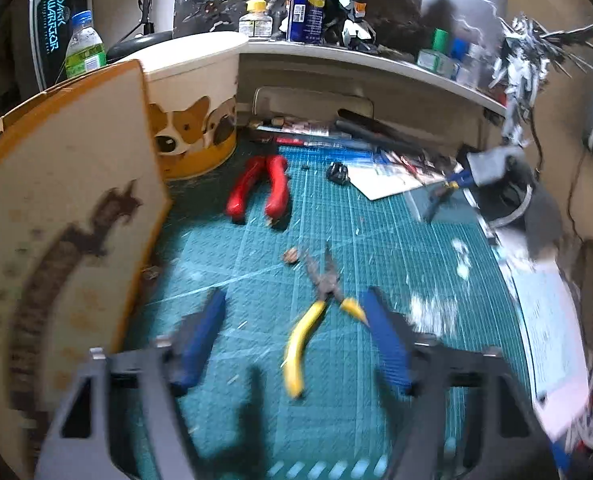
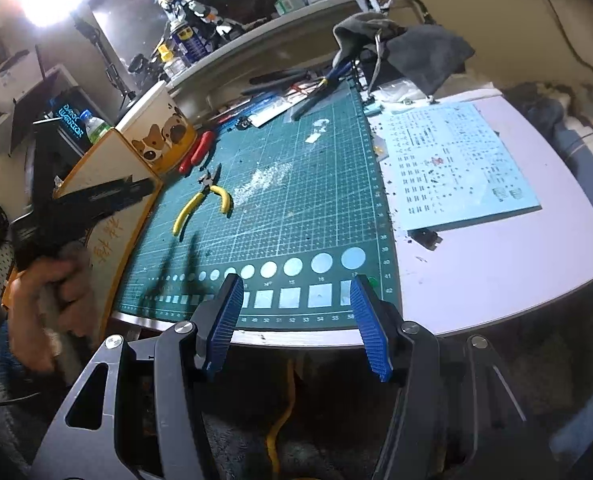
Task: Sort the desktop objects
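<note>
Yellow-handled pliers [image 1: 312, 320] [image 2: 204, 200] lie on the green cutting mat [image 1: 396, 240] [image 2: 304, 200], jaws pointing away. My left gripper [image 1: 295, 294] is open just above them, blurred, with the handles in the gap between its blue pads; the pads do not press on them. Red-handled pliers [image 1: 260, 188] [image 2: 196, 152] lie farther back by the corgi-print tin [image 1: 192, 128] [image 2: 164, 140]. My right gripper [image 2: 296, 280] is open with nothing in it, over the mat's front edge. In the right wrist view a hand [image 2: 48, 292] holds the left gripper's black body at the left.
A tan cardboard box flap [image 1: 64, 200] [image 2: 108, 240] stands at the mat's left. A blue-handled tool [image 1: 440, 196] [image 2: 324, 84], papers and a grey cloth [image 2: 416, 52] lie at the back. A light-blue decal sheet [image 2: 456, 160] lies right of the mat. A WD-40 can [image 1: 306, 12] stands on the shelf.
</note>
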The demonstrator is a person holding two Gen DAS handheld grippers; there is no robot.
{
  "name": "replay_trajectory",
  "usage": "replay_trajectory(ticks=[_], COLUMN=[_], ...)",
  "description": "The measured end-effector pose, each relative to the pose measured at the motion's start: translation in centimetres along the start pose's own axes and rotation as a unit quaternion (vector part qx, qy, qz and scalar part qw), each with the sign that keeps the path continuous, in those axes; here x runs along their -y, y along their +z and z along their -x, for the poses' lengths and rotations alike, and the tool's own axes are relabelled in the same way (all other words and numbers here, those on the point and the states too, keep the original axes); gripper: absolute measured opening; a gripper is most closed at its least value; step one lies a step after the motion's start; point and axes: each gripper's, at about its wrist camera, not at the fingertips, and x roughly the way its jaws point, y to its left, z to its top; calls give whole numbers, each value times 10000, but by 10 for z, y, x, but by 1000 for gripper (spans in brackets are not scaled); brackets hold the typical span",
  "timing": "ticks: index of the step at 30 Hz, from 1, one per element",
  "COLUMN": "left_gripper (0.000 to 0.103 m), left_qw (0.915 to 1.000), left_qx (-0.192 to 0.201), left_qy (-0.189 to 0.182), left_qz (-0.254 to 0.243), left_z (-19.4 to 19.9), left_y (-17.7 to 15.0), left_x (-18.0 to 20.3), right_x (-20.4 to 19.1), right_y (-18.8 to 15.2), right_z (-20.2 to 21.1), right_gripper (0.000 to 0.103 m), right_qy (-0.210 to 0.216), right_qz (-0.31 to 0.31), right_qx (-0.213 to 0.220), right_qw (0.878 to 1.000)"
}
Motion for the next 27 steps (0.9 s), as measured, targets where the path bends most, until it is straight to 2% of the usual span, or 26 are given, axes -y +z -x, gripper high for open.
replay_trajectory(ticks=[4, 6, 9, 11, 13, 14, 15, 16, 18, 27], left_gripper=[75, 76, 76, 71, 49, 46, 37, 23, 19, 18], left_qw=[9975, 9956, 9945, 9947, 9953, 9959, 9967, 9972, 9976, 9992], left_qx=[-631, -804, -917, -910, -782, -698, -624, -576, -550, -349], left_qy=[274, 417, 391, 381, 507, 512, 468, 422, 351, 202], left_qz=[131, 245, 309, 298, 256, 246, 243, 230, 214, 0], left_z=[-45, -55, -58, -56, -52, -50, -48, -45, -44, -40], left_y=[8, 11, 15, 12, 8, 6, 4, 4, 4, 4], left_x=[23, 23, 22, 20, 18, 16, 15, 14, 14, 17], right_x=[6, 10, 13, 16, 16, 15, 15, 14, 12, 2], right_y=[-3, -4, -4, -4, -4, -4, -5, -5, -5, -4], right_z=[-8, -11, -10, -9, -9, -9, -9, -9, -8, -2], right_gripper=[54, 53, 52, 52, 53, 53, 54, 54, 54, 54], right_qy=[5, -10, 47, 102, 107, 131, 160, 190, 230, 336], right_qz=[-47, -84, -119, -173, -188, -188, -188, -188, -171, -82], right_qx=[-109, -148, -104, -76, -66, -65, -65, -65, -62, 35], right_qw=[9999, 9999, 9999, 9998, 9997, 9997, 9997, 9996, 9996, 9994])
